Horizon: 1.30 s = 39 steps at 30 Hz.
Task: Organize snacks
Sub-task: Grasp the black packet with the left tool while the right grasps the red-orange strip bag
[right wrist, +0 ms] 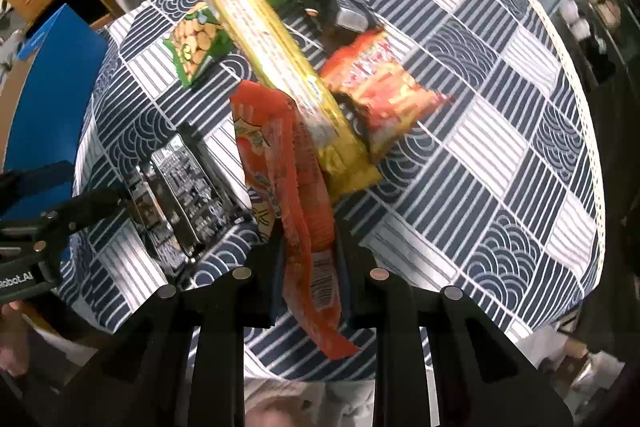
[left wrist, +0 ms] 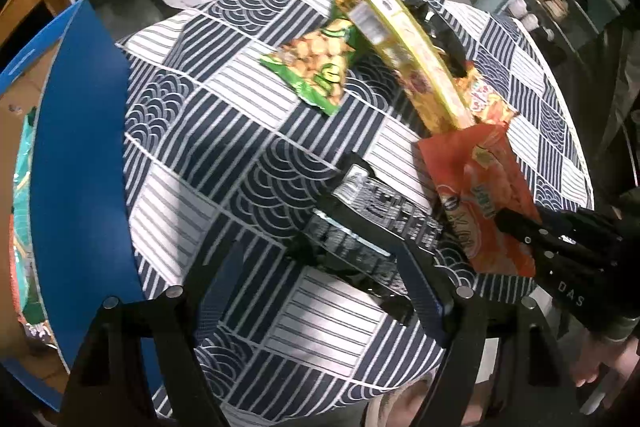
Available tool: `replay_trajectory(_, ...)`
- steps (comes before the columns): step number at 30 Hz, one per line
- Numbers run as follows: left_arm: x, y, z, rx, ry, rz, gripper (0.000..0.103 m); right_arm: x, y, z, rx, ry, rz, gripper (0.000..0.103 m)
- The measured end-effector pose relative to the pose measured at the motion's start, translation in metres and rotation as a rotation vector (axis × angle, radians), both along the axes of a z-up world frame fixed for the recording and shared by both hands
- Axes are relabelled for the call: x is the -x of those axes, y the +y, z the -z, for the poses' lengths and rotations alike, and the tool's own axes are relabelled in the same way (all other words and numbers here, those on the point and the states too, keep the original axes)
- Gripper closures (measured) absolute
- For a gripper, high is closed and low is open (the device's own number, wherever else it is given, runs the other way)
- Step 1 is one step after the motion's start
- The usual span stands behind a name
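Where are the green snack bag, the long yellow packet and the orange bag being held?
green snack bag (left wrist: 316,67), left wrist view, its middle
long yellow packet (right wrist: 276,67), right wrist view, its middle
orange bag (right wrist: 296,187), right wrist view, above the fingers

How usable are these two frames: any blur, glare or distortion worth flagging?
Left wrist view: strong fisheye bending of the tablecloth, dark corners, glare on the silver pack, slight blur on the orange bag. Right wrist view: the same bending, motion smear on the orange bag in the right claw, bright patches on the cloth near the bottom edge.
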State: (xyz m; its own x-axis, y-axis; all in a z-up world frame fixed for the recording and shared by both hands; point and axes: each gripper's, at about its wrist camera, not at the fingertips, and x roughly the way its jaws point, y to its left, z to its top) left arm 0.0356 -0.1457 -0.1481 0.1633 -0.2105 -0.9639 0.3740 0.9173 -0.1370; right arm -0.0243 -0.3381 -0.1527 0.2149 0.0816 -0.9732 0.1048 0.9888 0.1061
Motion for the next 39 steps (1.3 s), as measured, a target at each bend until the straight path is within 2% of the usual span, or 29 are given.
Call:
replay_trajectory(3, 0.002, -0.005, 0.003, -0.008, 0.006, 0.009, 0.017, 0.0, 0.001, 0.001, -0.01, -0.004, 0.0, 0.081)
replay_trajectory(8, 0.005, -0.008, 0.011, -0.007, 0.044, -0.005, 0.017, -0.003, 0.012, 0.007, -0.018, -0.009, -0.041, 0.052)
replay_trajectory(10, 0.006, -0.011, 0.012, -0.014, 0.037, 0.002, 0.017, -0.006, 0.019, 0.011, 0.0, -0.006, -0.067, 0.052)
replay_trajectory(16, 0.004, -0.016, 0.014, -0.029, 0.029, 0.044, 0.017, -0.016, 0.021, 0.023, -0.015, 0.017, -0.082, 0.052)
replay_trajectory(18, 0.002, -0.014, 0.015, -0.012, 0.042, 0.03, 0.017, -0.019, 0.019, 0.026, -0.028, 0.023, -0.079, 0.059)
replay_trajectory(19, 0.0, -0.013, 0.015, -0.002, 0.049, 0.024, 0.017, -0.02, 0.019, 0.029, -0.033, 0.03, -0.084, 0.068)
replay_trajectory(24, -0.006, -0.014, 0.018, 0.028, 0.065, 0.029, 0.017, -0.021, 0.021, 0.028, -0.035, 0.027, -0.082, 0.073)
replay_trajectory(25, -0.006, -0.015, 0.018, 0.031, 0.066, 0.032, 0.017, -0.02, 0.021, 0.026, -0.028, 0.022, -0.077, 0.079)
replay_trajectory(31, -0.003, -0.024, 0.021, 0.064, 0.094, 0.073, 0.016, -0.005, 0.003, 0.007, -0.038, -0.017, -0.029, 0.08)
replay_trajectory(34, 0.001, -0.032, 0.024, 0.054, 0.094, 0.106, 0.016, -0.002, -0.001, 0.003, -0.048, -0.024, -0.019, 0.08)
replay_trajectory(39, 0.008, -0.05, 0.029, 0.009, 0.061, 0.176, 0.01, -0.002, -0.004, 0.005, -0.063, -0.018, -0.015, 0.08)
